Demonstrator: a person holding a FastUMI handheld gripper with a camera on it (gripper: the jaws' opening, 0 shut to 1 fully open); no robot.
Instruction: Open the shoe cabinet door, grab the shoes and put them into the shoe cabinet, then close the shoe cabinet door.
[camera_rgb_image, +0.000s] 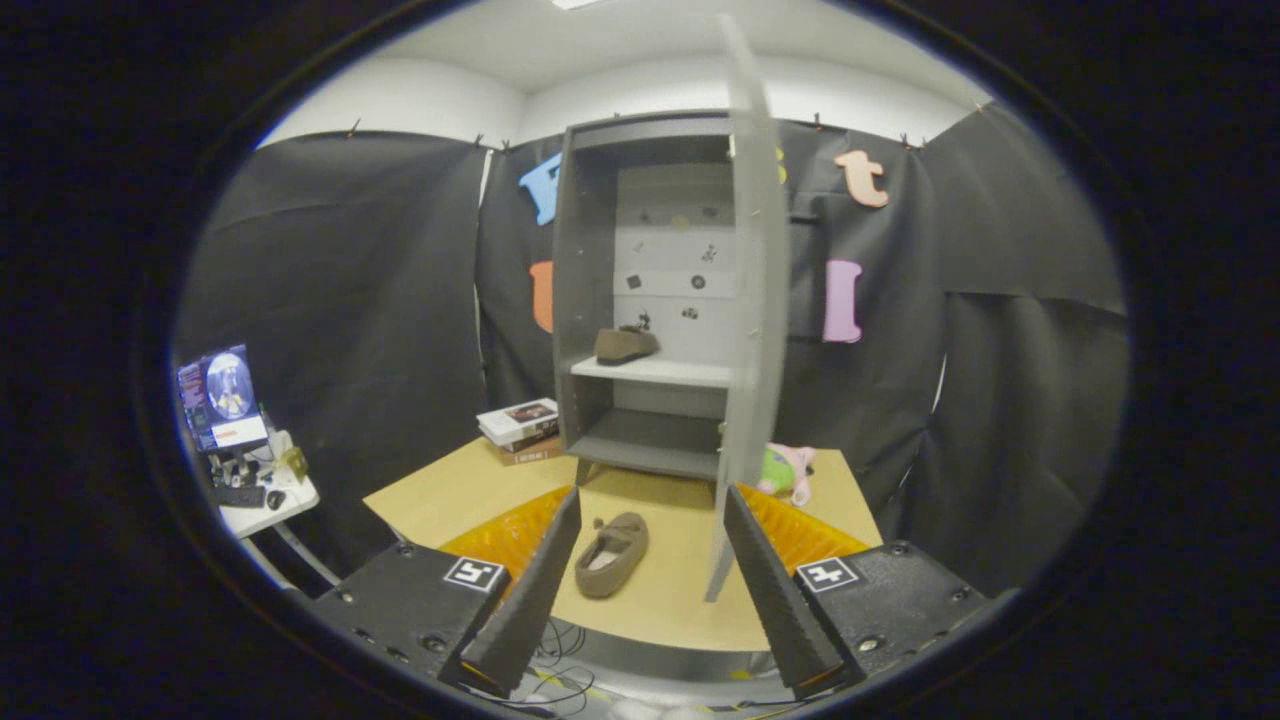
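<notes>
A grey shoe cabinet stands at the back of the wooden table, its door swung wide open, edge-on toward me. One brown slipper rests on the white middle shelf. A second brown slipper lies on the table in front of the cabinet, just ahead of my fingers and between their lines. My gripper is open, held back from the table's near edge, with nothing between its fingers. The right fingertip sits close to the door's lower edge.
A stack of books lies left of the cabinet. A pink and green plush toy sits behind the open door on the right. A side desk with a laptop stands at the far left. Cables lie below the table's front edge.
</notes>
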